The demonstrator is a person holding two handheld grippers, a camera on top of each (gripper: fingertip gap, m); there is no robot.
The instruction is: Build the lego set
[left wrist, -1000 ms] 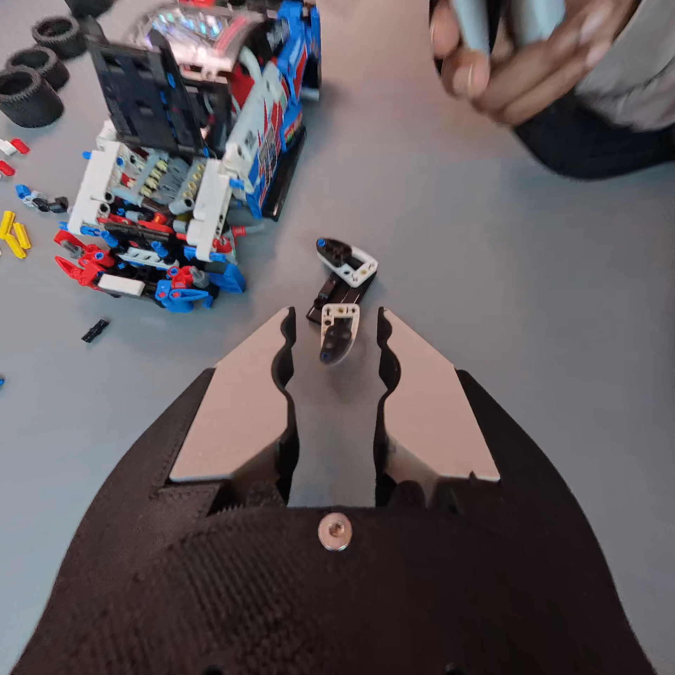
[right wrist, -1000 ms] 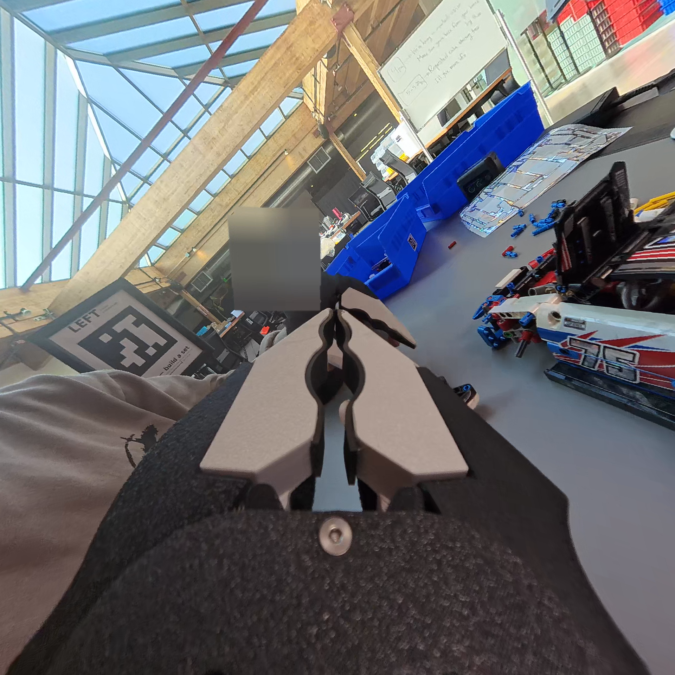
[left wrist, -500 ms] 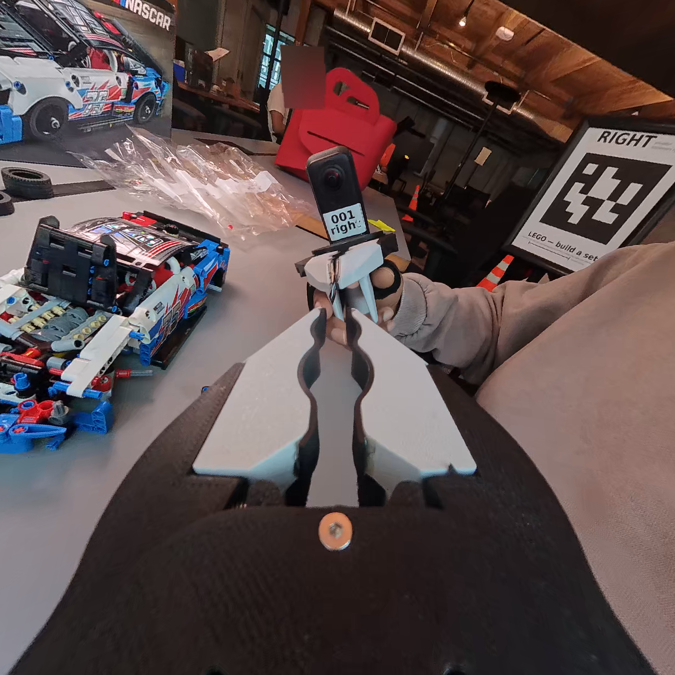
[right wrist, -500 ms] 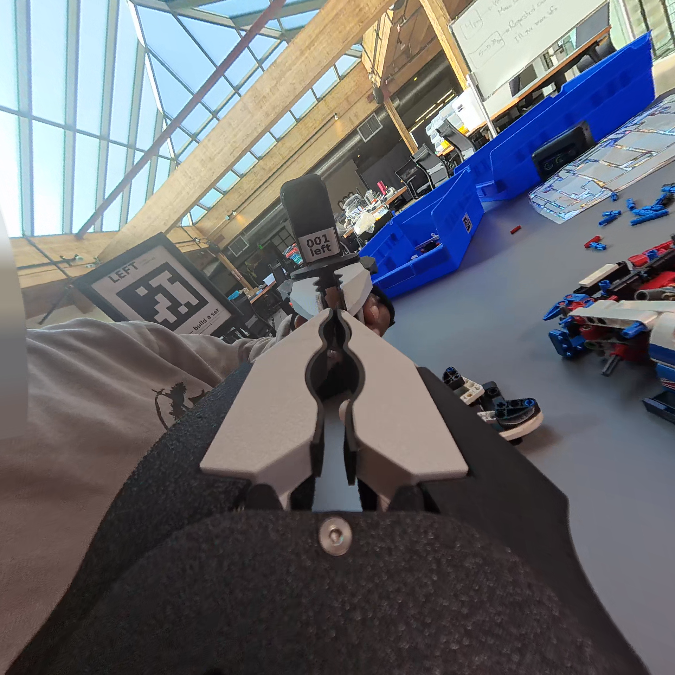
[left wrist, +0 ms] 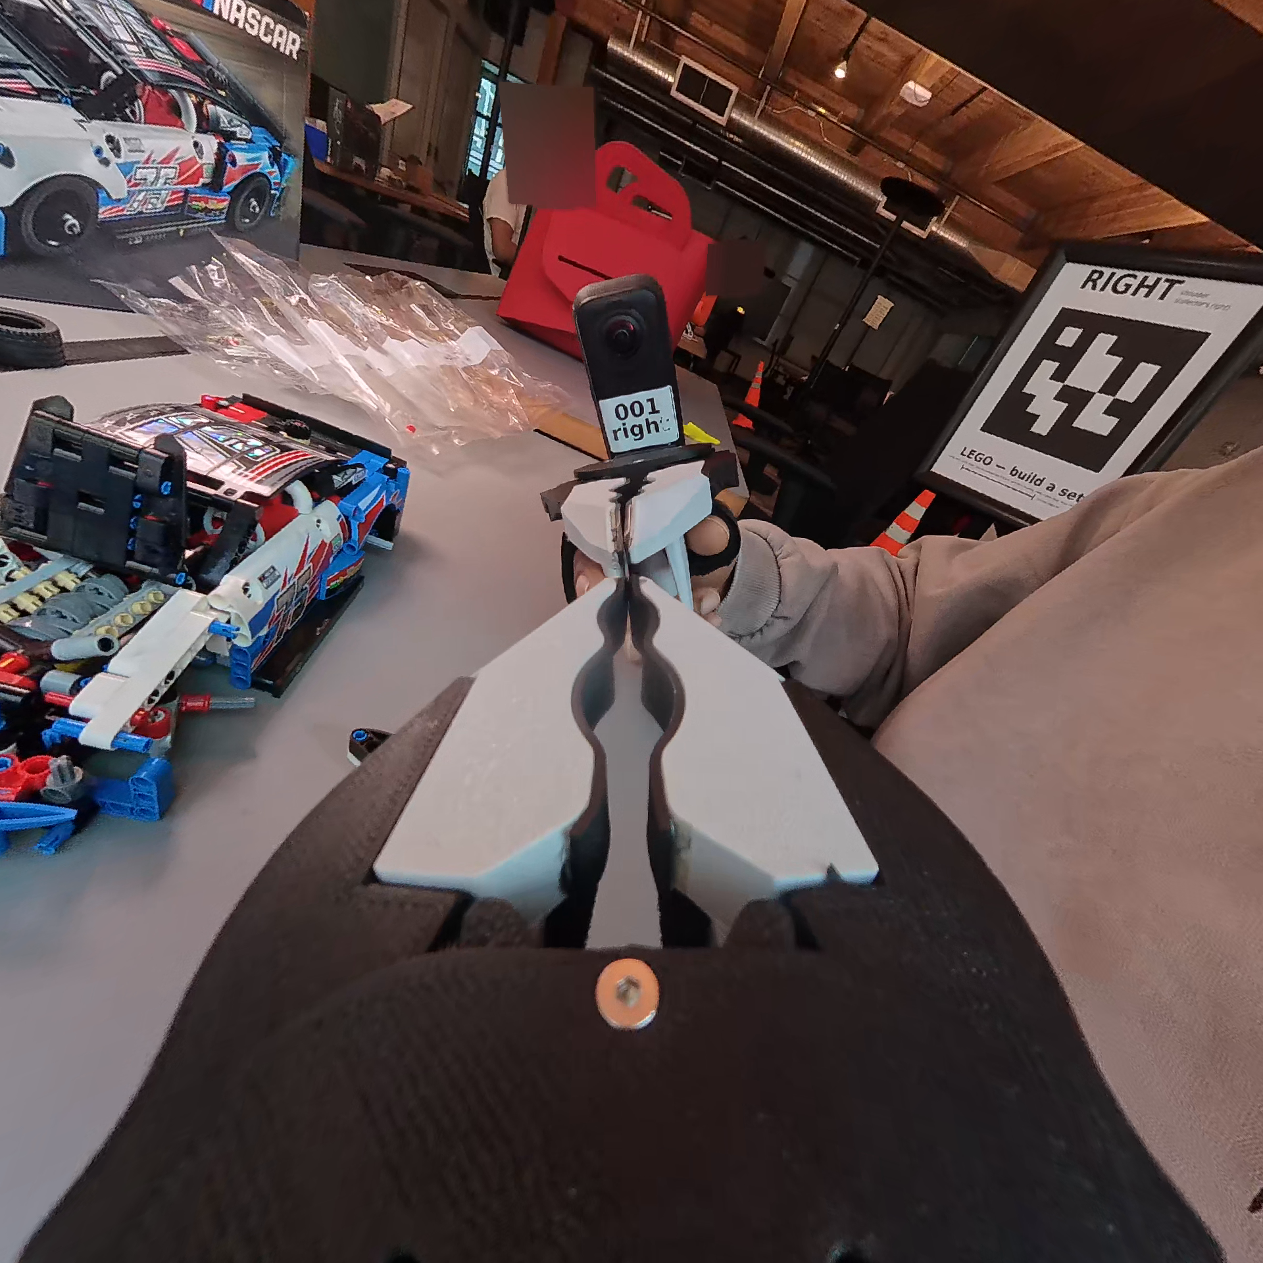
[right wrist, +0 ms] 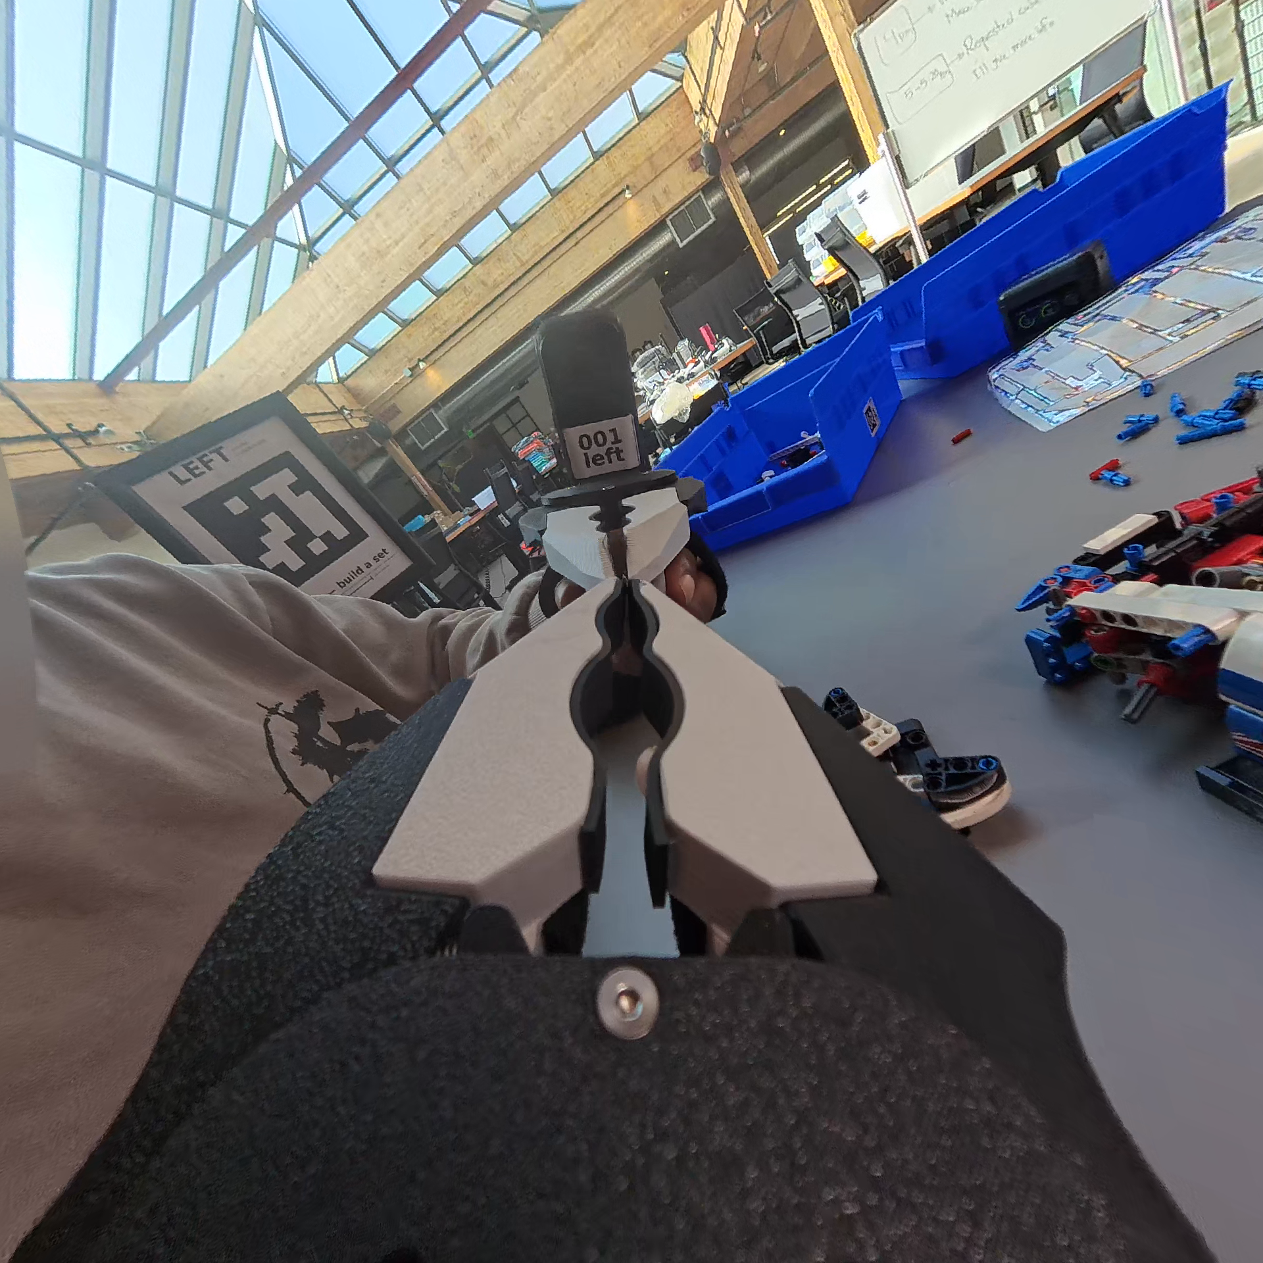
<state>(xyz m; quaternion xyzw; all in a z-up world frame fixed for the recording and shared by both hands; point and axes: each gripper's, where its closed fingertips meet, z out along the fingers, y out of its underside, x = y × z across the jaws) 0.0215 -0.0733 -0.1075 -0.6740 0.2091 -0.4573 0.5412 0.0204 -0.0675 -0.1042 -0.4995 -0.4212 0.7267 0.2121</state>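
**Both grippers raised tip to tip beside the part-built car**

The left gripper (left wrist: 625, 593) is held level above the grey table (left wrist: 444, 615), its two fingers pressed together at the tips with nothing between them. The right gripper (right wrist: 625, 593) is held the same way, clenched and empty. The two tools are pointed at each other, tips close; whether the tips actually touch cannot be confirmed from either view. Each tool is gripped by a hand in a grey sleeve (left wrist: 854, 615).

The lego car (left wrist: 198, 540), the task's thing, is seen resting on the table, white, blue and red, with its engine bay uncovered and a black panel standing upright at the rear. In the left wrist view the car lies to the left of the left gripper, well apart from it.

A small black-and-white sub-assembly (right wrist: 922, 765) lies on the table between the car and the grippers, just beside the right gripper. Beyond the car, clear plastic bags (left wrist: 342, 348) are piled, and the set's box (left wrist: 143, 130) is propped behind them. Loose blue pins (right wrist: 1189, 424) and blue bins (right wrist: 957, 369) are found on the car's far side.
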